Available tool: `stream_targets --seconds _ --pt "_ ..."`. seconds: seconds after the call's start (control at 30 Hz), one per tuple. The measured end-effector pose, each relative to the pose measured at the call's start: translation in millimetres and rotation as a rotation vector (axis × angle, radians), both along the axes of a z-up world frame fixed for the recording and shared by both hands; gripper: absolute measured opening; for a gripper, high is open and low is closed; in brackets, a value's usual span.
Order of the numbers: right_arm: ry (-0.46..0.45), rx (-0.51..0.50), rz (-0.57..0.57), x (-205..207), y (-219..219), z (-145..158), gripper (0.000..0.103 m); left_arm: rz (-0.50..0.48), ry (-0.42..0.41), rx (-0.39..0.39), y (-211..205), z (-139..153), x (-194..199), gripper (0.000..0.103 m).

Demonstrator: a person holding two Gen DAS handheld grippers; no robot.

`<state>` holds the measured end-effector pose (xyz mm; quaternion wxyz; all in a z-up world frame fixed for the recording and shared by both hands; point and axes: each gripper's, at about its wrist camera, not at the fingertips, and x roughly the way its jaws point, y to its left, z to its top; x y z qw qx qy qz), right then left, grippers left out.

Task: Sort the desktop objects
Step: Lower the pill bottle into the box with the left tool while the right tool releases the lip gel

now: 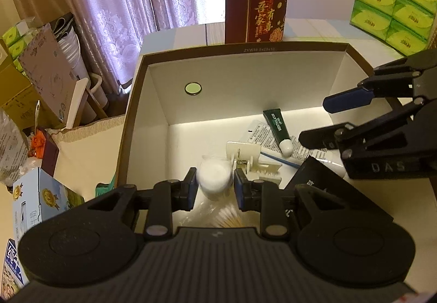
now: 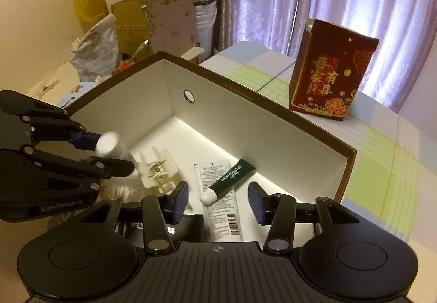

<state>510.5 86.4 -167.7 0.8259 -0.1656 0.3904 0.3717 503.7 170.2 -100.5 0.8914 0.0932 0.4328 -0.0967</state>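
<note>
Your work surface is a table (image 2: 382,155) under a pastel checked cloth — green, blue and lilac squares filling the right half of the right wrist view. On it you have the open brown-rimmed box (image 2: 273,122) at frame centre, and a dark red gift bag (image 2: 327,76) standing upright behind it, upper right. In the left wrist view, a stack of green tissue packs (image 1: 393,5) sits in the upper right corner.

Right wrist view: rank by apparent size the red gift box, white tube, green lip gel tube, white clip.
1. red gift box, though it stands farthest
2. white tube, partly covered
3. green lip gel tube and white clip look alike; the clip is partly behind the left tool, so unranked
</note>
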Motion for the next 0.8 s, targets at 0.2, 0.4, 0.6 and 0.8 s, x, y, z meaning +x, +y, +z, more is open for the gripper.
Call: stream_targets --seconds 0.2,0.4,0.6,0.8 --pt "-0.066 -0.001 -0.015 -14.3 -7.7 9.9 0.081 -0.015 -0.019 -0.001 -5.0 7.2 -7.9 0.047" --pt "-0.107 0.032 -0.012 -34.5 -21.9 21.8 0.095 0.0 -0.034 -0.017 -2.7 18.9 -23.9 0.064" --pt "-0.101 0.088 -0.025 -54.9 -30.4 34.7 0.101 0.03 -0.04 -0.058 4.3 36.0 -46.9 0.077" --pt "-0.068 0.114 -0.087 -70.9 -41.8 47.1 0.101 0.083 -0.056 -0.078 8.7 53.7 -73.7 0.089"
